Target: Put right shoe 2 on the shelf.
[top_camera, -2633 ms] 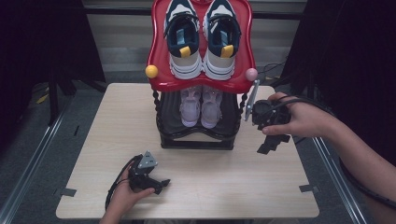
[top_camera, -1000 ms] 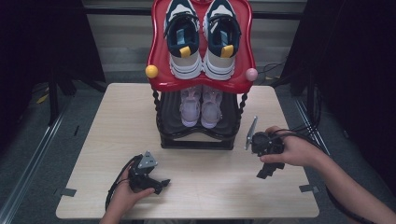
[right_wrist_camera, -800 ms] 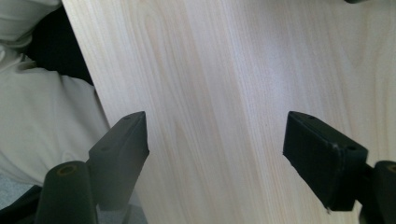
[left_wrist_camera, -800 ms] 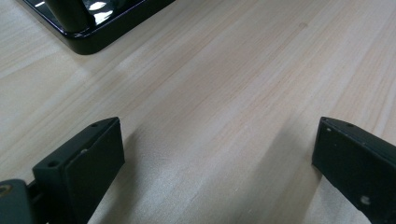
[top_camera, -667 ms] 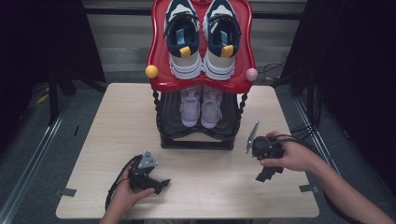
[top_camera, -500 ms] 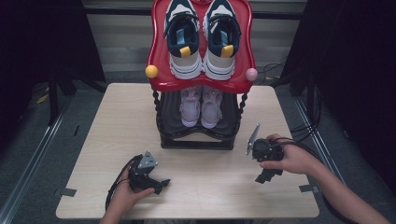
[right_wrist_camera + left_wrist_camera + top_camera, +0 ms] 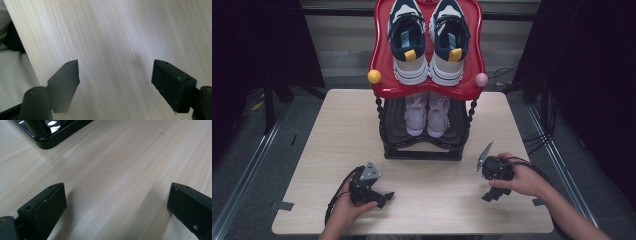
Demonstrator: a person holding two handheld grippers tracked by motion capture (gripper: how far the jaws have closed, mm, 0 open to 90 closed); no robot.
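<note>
2 tongs sit low over the surface [image 7: 437, 195], 1 in each of your hands. Your left tongs [image 7: 384, 196] lie on the near-left part of the surface; in the left gripper view [image 7: 117, 207] the jaws stand wide apart with only bare wood between them, and a corner of the rack's black base [image 7: 50, 135] shows beyond. Your right tongs [image 7: 490, 194] are at the near-right, close above the surface; in the right gripper view [image 7: 115, 82] the jaws stand wide apart and hold nothing. The shoe rack [image 7: 427, 85] stands at the far middle, well apart from both tongs. 1 pair of dark sneakers [image 7: 429, 40] rests on its red top tray, and 1 pair of pale sneakers [image 7: 427, 112] on the lower black shelf.
</note>
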